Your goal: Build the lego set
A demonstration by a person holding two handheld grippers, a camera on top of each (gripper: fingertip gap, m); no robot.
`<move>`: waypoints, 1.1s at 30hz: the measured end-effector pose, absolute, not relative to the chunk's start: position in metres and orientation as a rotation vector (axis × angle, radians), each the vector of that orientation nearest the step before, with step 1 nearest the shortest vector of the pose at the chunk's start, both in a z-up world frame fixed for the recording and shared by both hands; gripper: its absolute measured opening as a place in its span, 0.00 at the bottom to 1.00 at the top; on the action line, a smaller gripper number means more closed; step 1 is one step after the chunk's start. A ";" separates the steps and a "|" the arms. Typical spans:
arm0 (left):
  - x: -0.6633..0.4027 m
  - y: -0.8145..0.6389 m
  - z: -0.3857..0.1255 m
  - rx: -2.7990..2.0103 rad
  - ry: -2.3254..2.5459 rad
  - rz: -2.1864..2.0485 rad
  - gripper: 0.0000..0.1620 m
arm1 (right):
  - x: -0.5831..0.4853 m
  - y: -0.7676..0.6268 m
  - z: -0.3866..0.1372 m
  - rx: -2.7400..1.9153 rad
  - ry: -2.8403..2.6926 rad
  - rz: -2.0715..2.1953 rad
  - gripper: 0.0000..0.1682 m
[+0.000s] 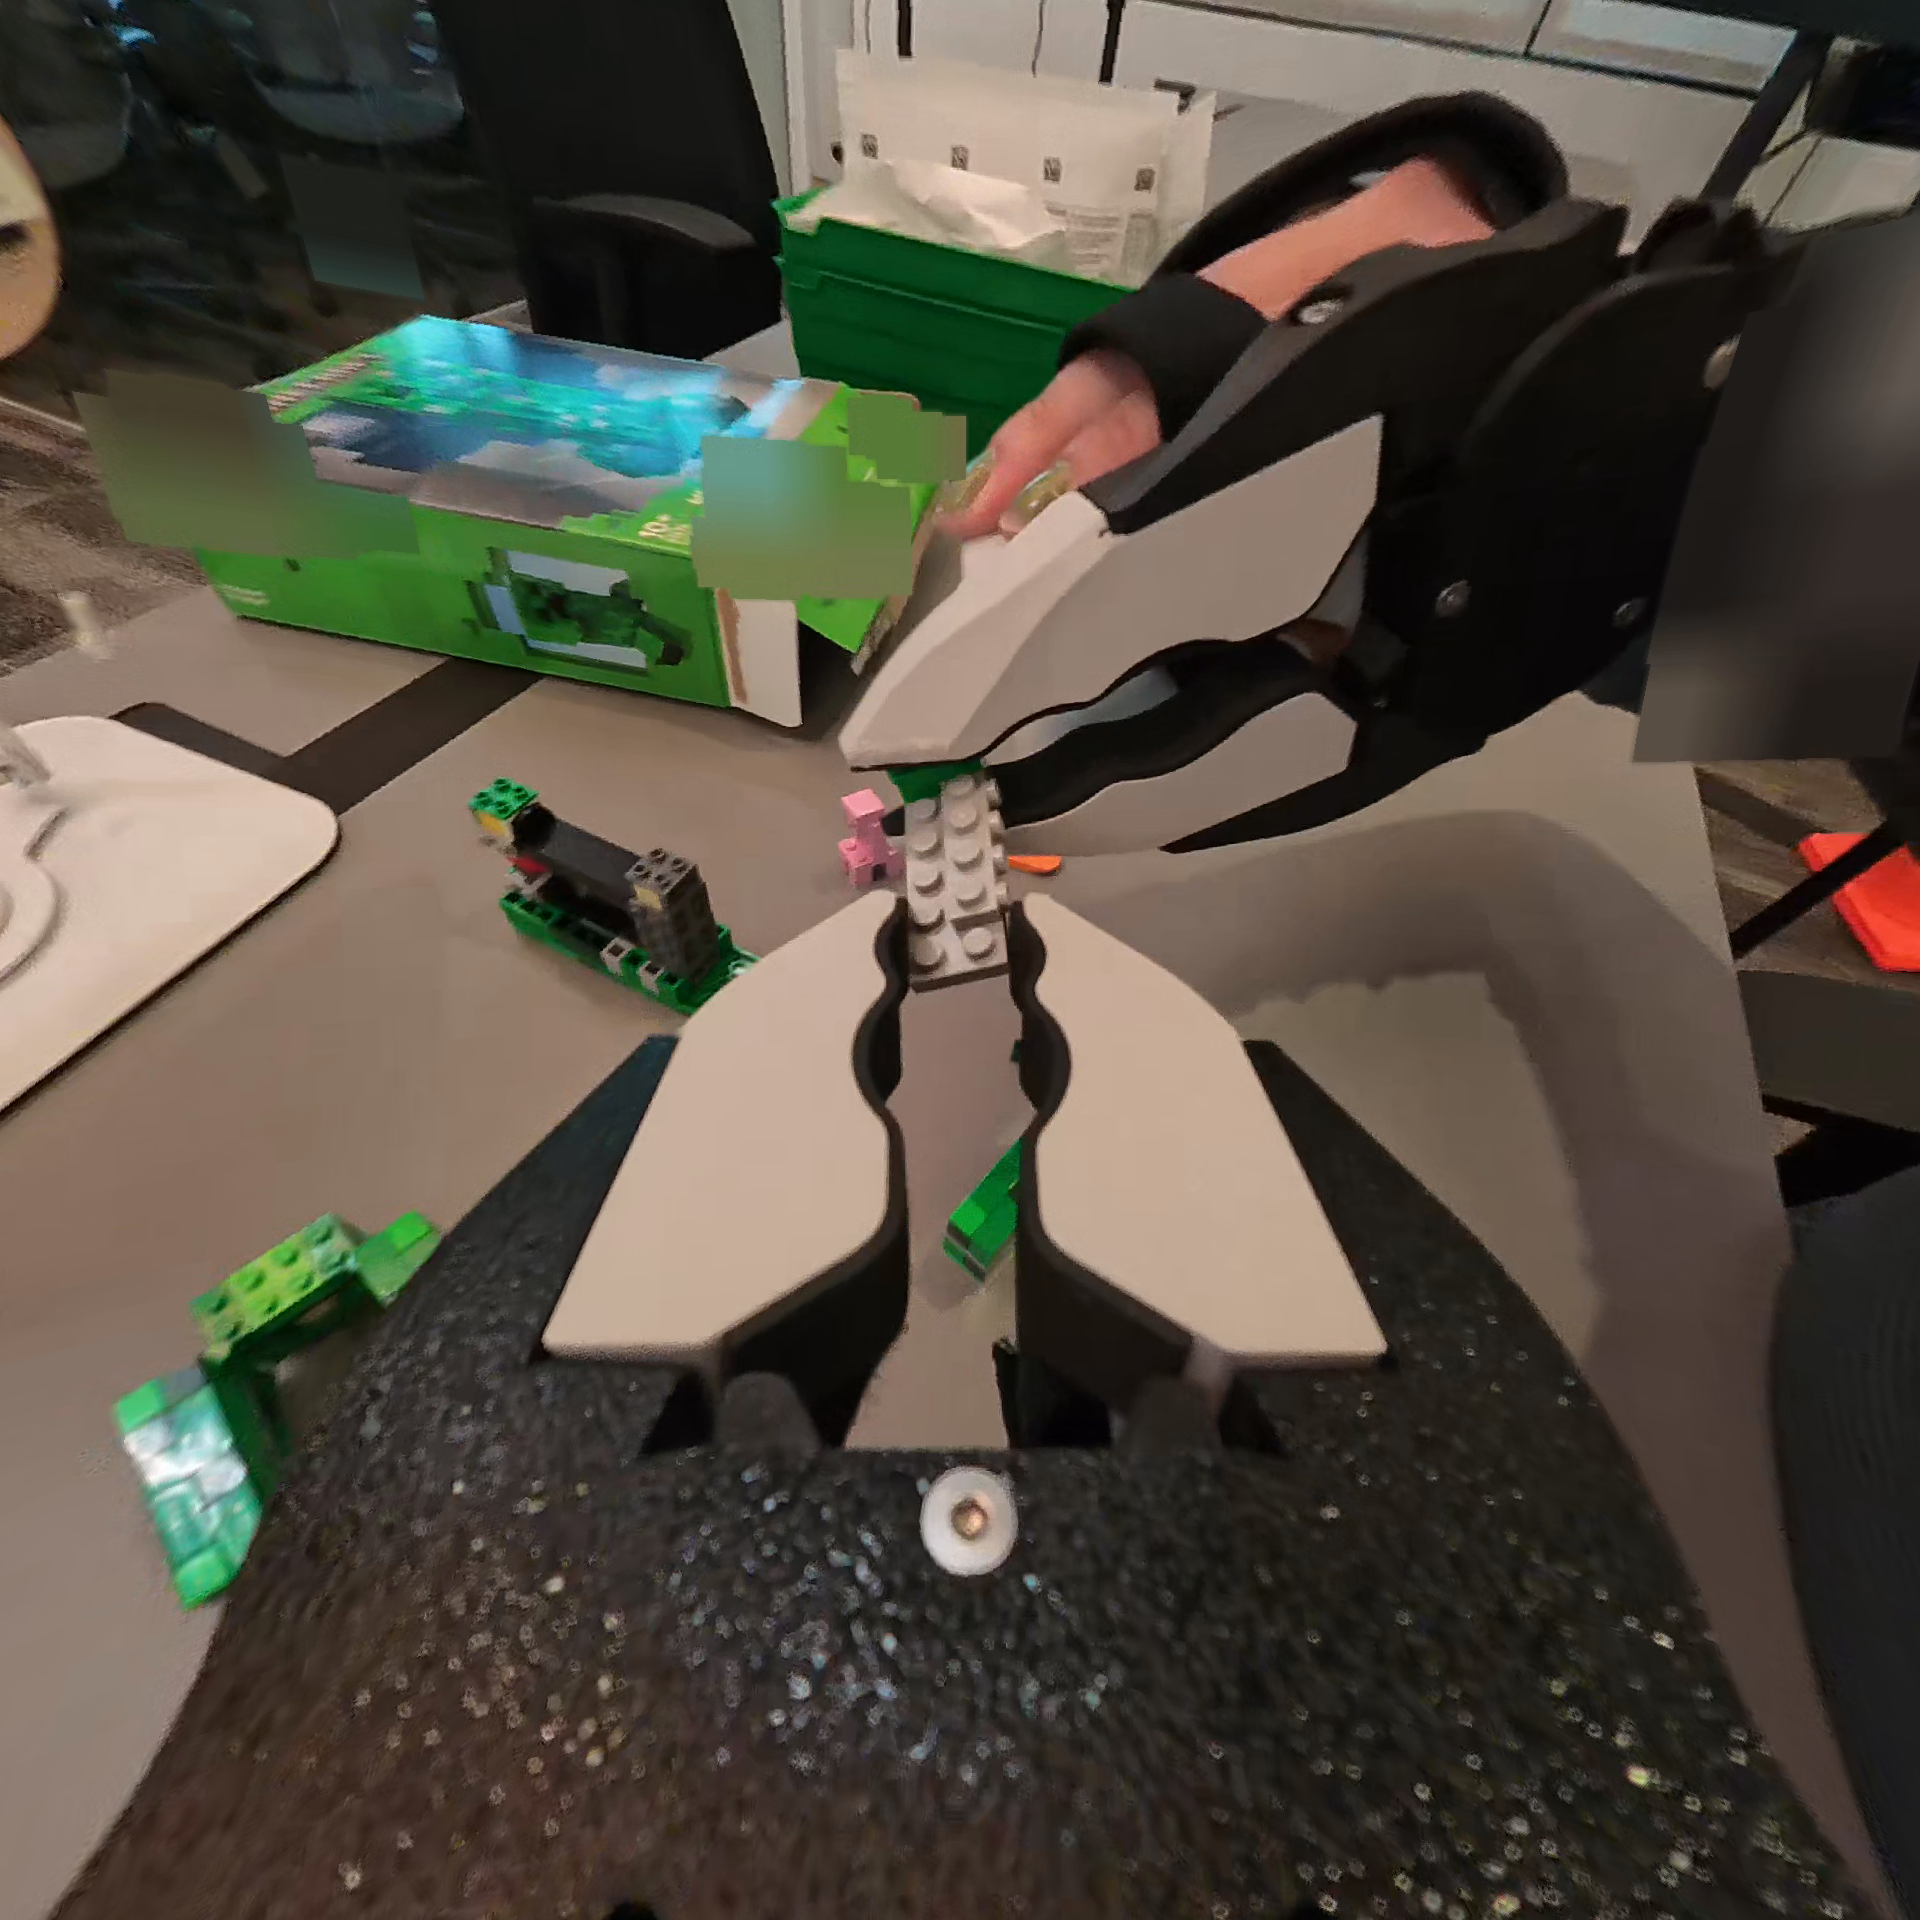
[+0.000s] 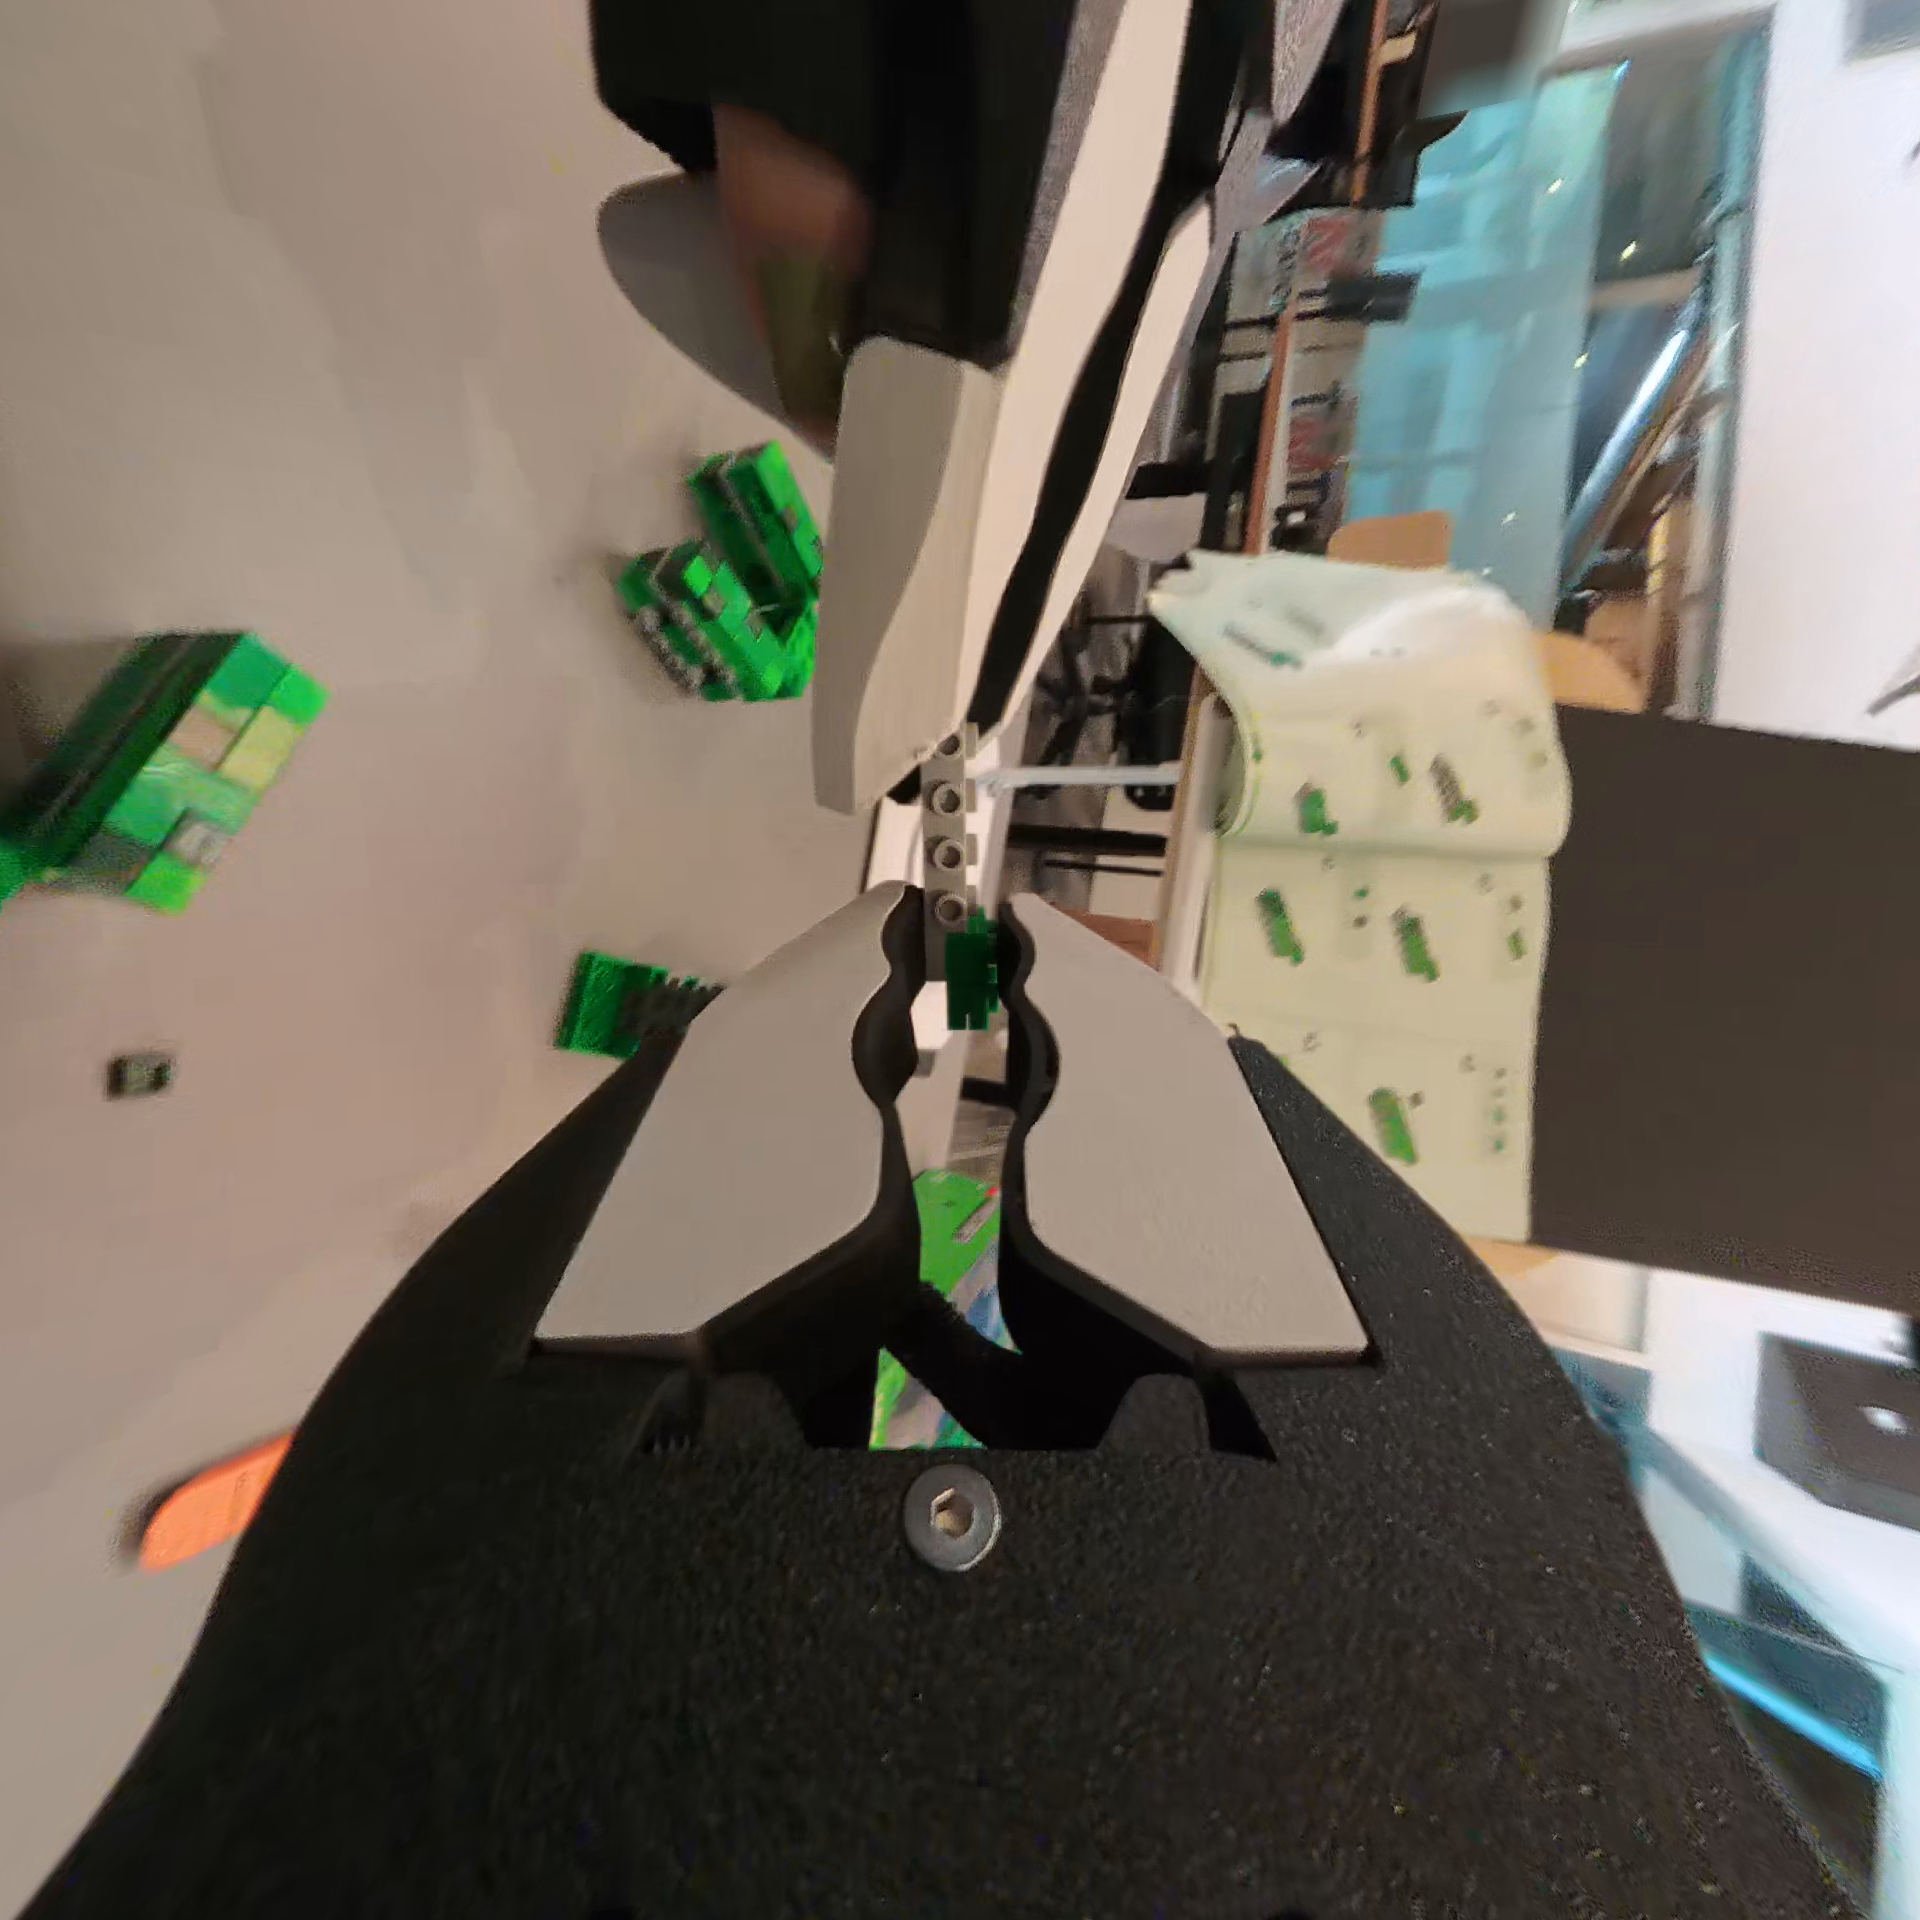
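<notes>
My left gripper (image 1: 956, 930) is shut on the near end of a grey studded plate (image 1: 956, 873), held above the table. My right gripper (image 1: 932, 788) reaches in from the upper right and closes over the plate's far end, where a small green piece (image 1: 920, 784) sits. In the right wrist view, my right gripper (image 2: 961, 930) is shut on that green piece (image 2: 971, 977), which is joined to the grey plate (image 2: 948, 831). The left gripper (image 2: 930, 774) comes down from above onto the plate's other end.
An open green set box (image 1: 499, 520) lies at the back, with a green bin (image 1: 914, 312) behind it. On the table (image 1: 416, 1091) are a black, grey and green build (image 1: 613, 894), a pink figure (image 1: 864, 842), green builds (image 1: 301, 1288) and a white pad (image 1: 135, 831). An instruction booklet (image 2: 1382, 883) lies open.
</notes>
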State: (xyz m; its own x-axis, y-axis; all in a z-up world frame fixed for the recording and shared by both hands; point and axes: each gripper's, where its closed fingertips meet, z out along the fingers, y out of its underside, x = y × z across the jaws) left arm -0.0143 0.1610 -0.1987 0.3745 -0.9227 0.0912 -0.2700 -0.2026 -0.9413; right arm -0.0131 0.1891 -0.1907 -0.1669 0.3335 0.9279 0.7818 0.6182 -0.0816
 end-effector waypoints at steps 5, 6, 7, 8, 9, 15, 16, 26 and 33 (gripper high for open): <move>-0.063 0.171 -0.183 -1.574 0.973 -0.699 0.10 | -0.044 0.195 -0.156 -0.828 -1.558 -0.515 0.27; -0.077 0.176 -0.180 -1.540 0.935 -0.626 0.10 | -0.043 0.202 -0.147 -0.883 -1.481 -0.508 0.27; -0.092 0.183 -0.177 -1.504 0.893 -0.543 0.10 | -0.043 0.207 -0.137 -0.943 -1.389 -0.453 0.28; -0.107 0.189 -0.174 -1.465 0.854 -0.462 0.10 | -0.045 0.209 -0.129 -0.998 -1.291 -0.358 0.28; -0.122 0.195 -0.173 -1.435 0.809 -0.399 0.10 | -0.048 0.208 -0.122 -1.048 -1.191 -0.242 0.28; -0.202 0.226 -0.190 -1.395 0.621 -0.133 0.10 | -0.119 0.181 -0.117 -1.130 -0.682 0.493 0.24; -0.215 0.230 -0.196 -1.408 0.599 -0.097 0.10 | -0.134 0.181 -0.121 -1.119 -0.646 0.531 0.18; -0.321 0.245 -0.225 -1.479 0.330 0.063 0.11 | -0.247 0.221 -0.192 -1.140 -0.518 0.594 0.00; -0.317 0.254 -0.236 -1.498 0.341 0.001 0.11 | -0.257 0.206 -0.186 -0.934 -0.740 0.426 0.00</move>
State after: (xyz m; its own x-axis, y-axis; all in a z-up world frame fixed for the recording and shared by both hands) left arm -0.3170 0.2537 -0.2361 0.9524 -0.2088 -0.2223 -0.2095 0.0816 -0.9744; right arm -0.2567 0.2063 -0.1865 0.6812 0.6232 0.3842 -0.0193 0.5399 -0.8415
